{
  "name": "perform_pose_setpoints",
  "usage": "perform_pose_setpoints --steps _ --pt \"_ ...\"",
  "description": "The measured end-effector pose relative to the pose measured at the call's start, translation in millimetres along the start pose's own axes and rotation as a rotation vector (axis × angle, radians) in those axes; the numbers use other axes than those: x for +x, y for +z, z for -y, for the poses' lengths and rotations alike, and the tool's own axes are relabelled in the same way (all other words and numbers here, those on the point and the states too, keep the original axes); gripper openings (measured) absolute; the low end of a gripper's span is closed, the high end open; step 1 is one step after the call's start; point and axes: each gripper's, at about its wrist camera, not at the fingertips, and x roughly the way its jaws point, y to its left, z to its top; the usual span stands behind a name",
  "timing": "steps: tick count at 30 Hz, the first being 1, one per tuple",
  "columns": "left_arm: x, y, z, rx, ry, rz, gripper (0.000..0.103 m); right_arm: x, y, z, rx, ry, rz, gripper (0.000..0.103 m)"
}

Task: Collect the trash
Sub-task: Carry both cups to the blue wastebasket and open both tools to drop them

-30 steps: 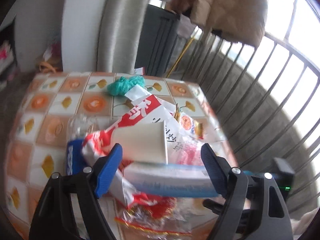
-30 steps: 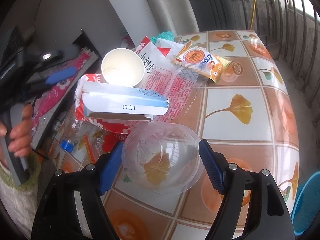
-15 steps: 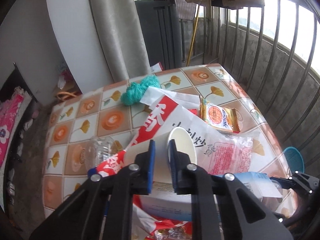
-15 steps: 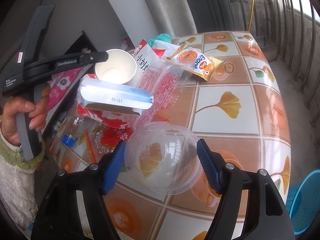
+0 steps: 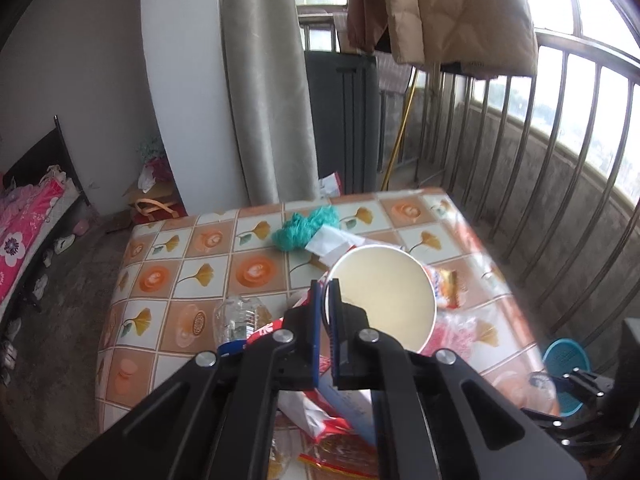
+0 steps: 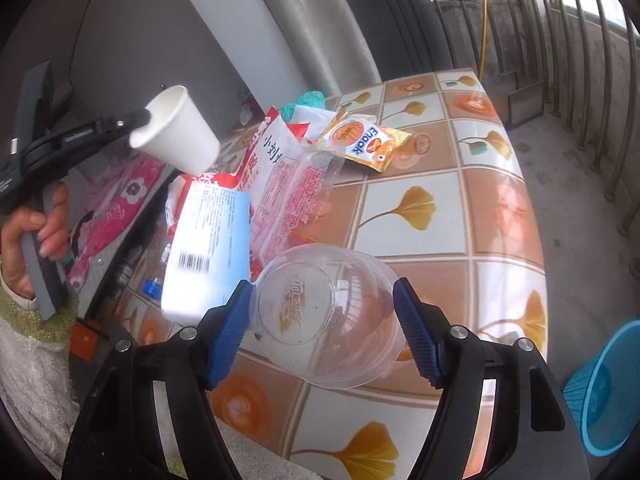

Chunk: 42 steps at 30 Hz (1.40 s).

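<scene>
Trash covers the tiled table (image 6: 460,216) ahead of both claws, largest first: a white-and-blue box (image 6: 208,248) with a barcode just left of the right gripper (image 6: 324,332), a red-and-white bag (image 6: 276,160) printed with Chinese characters beyond it, then an orange snack packet (image 6: 362,142) reading "enaak" farther ahead. The right gripper angles downward, its blue pads wide around a clear plastic bowl (image 6: 328,316), pressing its sides. The left gripper (image 5: 329,312), held in a hand (image 6: 38,232) and raised above the pile, is pinched tight on the rim of a white paper cup (image 5: 382,300), which hangs tilted off the table.
</scene>
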Motion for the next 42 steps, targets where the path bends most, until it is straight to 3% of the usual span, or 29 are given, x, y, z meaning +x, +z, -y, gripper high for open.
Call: perform_pose_setpoints --steps 7,12,18,23,28,30,32,33,35,39,42 --pt "-40.1 14.8 45.3 -0.034 -0.169 0.046 0.003 -45.2 4.8 35.3 0.084 -0.01 0.092 0.067" --pt "-31.2 7.2 114.2 0.006 -0.294 -0.008 0.003 -98.2 -2.0 82.9 0.167 -0.091 0.204 0.067" --pt "20.4 -20.9 239.8 0.046 -0.513 -0.192 0.003 -151.1 -28.9 188.3 0.439 -0.201 0.267 0.067" --pt "59.5 -61.9 356.5 0.142 -0.619 -0.337 0.003 -192.6 -76.8 290.0 0.762 -0.239 0.322 0.067" --pt "85.4 -108.9 463.7 0.252 -0.677 -0.446 0.003 -220.0 -110.3 350.4 0.909 -0.324 0.381 0.068" --pt "98.9 -127.2 505.9 0.292 -0.718 -0.483 0.004 -223.8 -118.1 369.0 0.946 -0.366 0.39 0.07" --pt "111.2 -142.3 534.5 0.334 -0.743 -0.523 0.012 -217.4 -122.9 389.5 0.975 -0.403 0.372 0.083" --pt "117.8 -148.7 545.9 0.342 -0.727 -0.541 0.026 -214.3 -127.5 399.8 0.993 -0.427 0.361 0.085" --pt "123.6 -152.3 549.6 0.321 -0.695 -0.553 0.044 -202.7 -138.6 417.1 1.044 -0.471 0.319 0.086" --pt "111.5 -139.7 518.3 0.273 -0.71 -0.497 0.059 -198.2 -161.4 422.1 1.091 -0.511 0.303 0.086" --pt "95.6 -122.0 484.1 0.206 -0.723 -0.423 0.062 -200.6 -164.7 410.6 1.055 -0.564 0.297 0.086"
